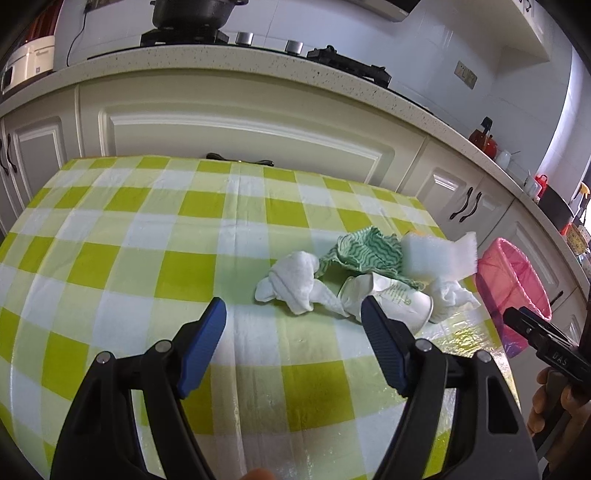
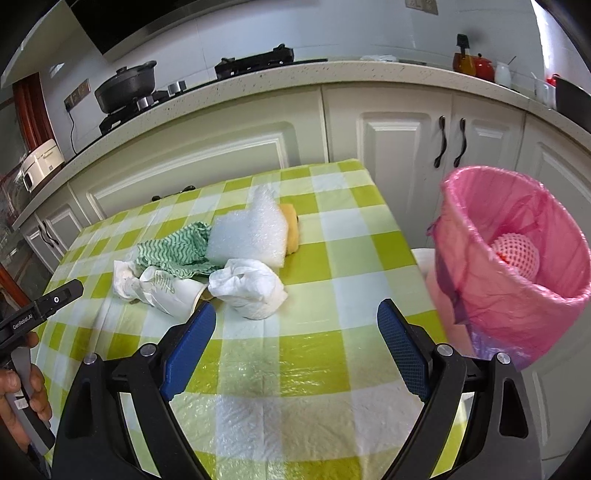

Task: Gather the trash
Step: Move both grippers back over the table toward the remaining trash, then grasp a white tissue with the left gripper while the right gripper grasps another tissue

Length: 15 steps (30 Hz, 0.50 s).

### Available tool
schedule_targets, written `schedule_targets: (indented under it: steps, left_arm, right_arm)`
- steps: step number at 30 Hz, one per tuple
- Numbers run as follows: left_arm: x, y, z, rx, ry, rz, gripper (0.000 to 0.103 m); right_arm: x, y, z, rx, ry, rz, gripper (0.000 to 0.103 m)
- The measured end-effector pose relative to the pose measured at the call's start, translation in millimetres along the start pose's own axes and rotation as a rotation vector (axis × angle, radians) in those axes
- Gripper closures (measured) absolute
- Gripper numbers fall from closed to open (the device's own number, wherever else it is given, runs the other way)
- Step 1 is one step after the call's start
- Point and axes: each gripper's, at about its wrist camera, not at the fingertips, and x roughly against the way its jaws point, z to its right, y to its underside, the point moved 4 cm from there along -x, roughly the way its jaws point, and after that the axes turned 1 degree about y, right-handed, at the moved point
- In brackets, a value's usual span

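A pile of trash lies on the green-checked table: a crumpled white tissue, a crushed paper cup, a green wavy cloth, white foam wrap, a yellow sponge and a white wad. My left gripper is open and empty just in front of the tissue and cup. My right gripper is open and empty, near the white wad. A pink-lined bin stands off the table's right edge.
The bin holds a pink foam net. Cream cabinets and a counter with a stove and black pot run behind the table. A red kettle stands on the counter.
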Motion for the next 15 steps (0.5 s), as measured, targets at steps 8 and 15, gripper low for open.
schedule_targets:
  steps: [8,15]
  left_arm:
    - [-38,-4,7,-0.016,0.019,-0.058,0.037]
    - [-64,-11,2,-0.002,0.006,-0.095,0.045]
  right_arm:
    - [-38,-6,-16,0.028,-0.017,-0.047,0.019]
    - [-62,-9,-28,0.036,-0.035,-0.077,0.019]
